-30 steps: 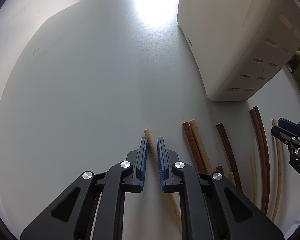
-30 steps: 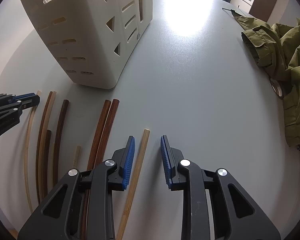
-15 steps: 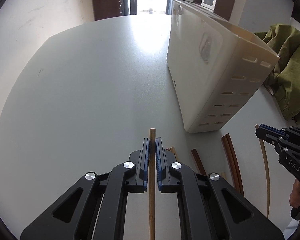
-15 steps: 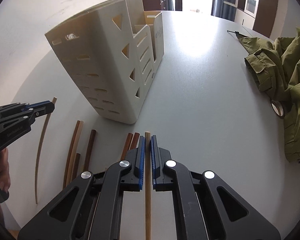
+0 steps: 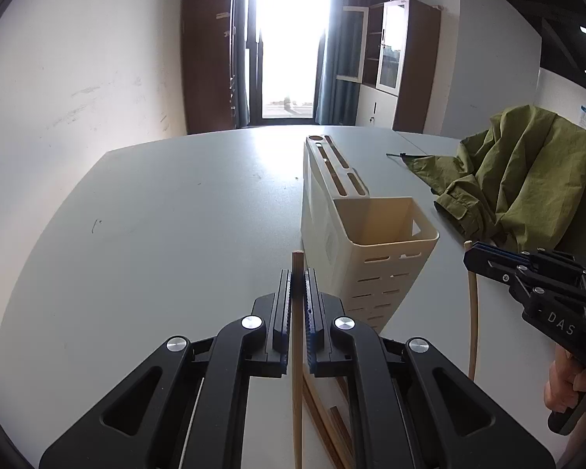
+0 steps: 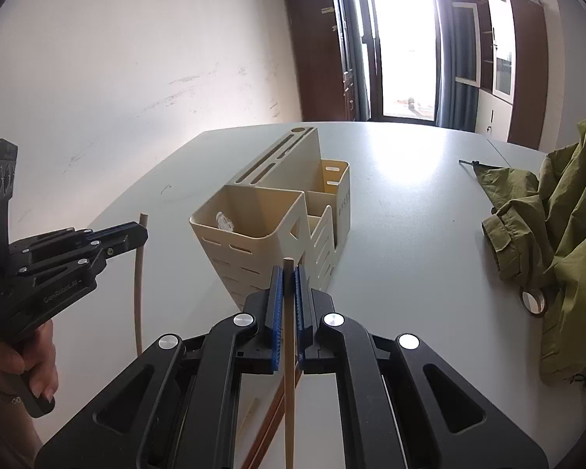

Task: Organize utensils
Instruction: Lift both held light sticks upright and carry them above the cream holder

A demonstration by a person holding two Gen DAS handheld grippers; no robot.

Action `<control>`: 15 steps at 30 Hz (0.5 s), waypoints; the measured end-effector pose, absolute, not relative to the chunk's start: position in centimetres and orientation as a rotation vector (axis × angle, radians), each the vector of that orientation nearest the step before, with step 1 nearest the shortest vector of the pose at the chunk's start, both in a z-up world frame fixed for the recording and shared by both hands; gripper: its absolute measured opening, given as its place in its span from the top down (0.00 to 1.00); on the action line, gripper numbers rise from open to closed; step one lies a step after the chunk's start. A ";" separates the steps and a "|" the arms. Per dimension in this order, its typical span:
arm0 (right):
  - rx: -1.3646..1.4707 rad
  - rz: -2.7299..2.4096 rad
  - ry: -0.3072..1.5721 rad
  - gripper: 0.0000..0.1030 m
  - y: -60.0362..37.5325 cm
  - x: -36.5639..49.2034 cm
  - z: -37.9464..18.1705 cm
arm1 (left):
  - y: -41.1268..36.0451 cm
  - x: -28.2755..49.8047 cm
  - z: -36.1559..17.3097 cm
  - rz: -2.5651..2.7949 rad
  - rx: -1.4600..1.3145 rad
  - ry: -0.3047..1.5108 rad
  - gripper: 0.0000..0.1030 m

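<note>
Jaws of both our grippers, left gripper (image 5: 297,273) and right gripper (image 6: 288,269), each pinched a chopstick (image 5: 297,410) just short of the caddy (image 6: 254,234); dropping them in seemed next.

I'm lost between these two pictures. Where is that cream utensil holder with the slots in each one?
Left wrist view: the cream utensil holder stands right of centre, just beyond the left gripper.
Right wrist view: it stands at centre, just beyond the right gripper.
Shared landmark: the green jacket at the right edge of both.
</note>
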State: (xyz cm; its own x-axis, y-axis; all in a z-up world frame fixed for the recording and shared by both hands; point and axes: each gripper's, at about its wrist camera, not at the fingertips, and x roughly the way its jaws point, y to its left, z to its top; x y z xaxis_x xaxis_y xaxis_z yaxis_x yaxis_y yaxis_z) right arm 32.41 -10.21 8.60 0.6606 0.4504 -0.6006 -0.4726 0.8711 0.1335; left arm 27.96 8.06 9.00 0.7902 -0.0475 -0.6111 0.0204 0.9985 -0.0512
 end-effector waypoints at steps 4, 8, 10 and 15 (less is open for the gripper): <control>-0.022 0.546 0.618 0.94 -10.3 32.1 10.1 | 7.5 27.7 10.7 -0.028 -0.049 0.590 0.95; 0.016 0.569 0.558 0.94 -10.9 32.2 11.7 | 7.0 27.6 12.3 -0.017 -0.039 0.527 0.95; 0.043 0.586 0.531 0.94 -11.1 32.3 12.7 | 6.5 27.7 13.2 -0.018 -0.037 0.493 0.95; 0.074 0.622 0.444 0.94 -11.4 32.6 15.1 | 5.4 27.6 15.4 -0.021 -0.027 0.394 0.95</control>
State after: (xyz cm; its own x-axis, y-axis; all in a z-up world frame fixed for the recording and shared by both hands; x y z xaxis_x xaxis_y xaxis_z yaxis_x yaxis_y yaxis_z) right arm 32.56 -11.43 15.06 0.7220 0.5783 -0.3799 -0.5469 0.8133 0.1986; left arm 27.64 5.36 15.40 0.9233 -0.0260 -0.3832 0.0155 0.9994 -0.0305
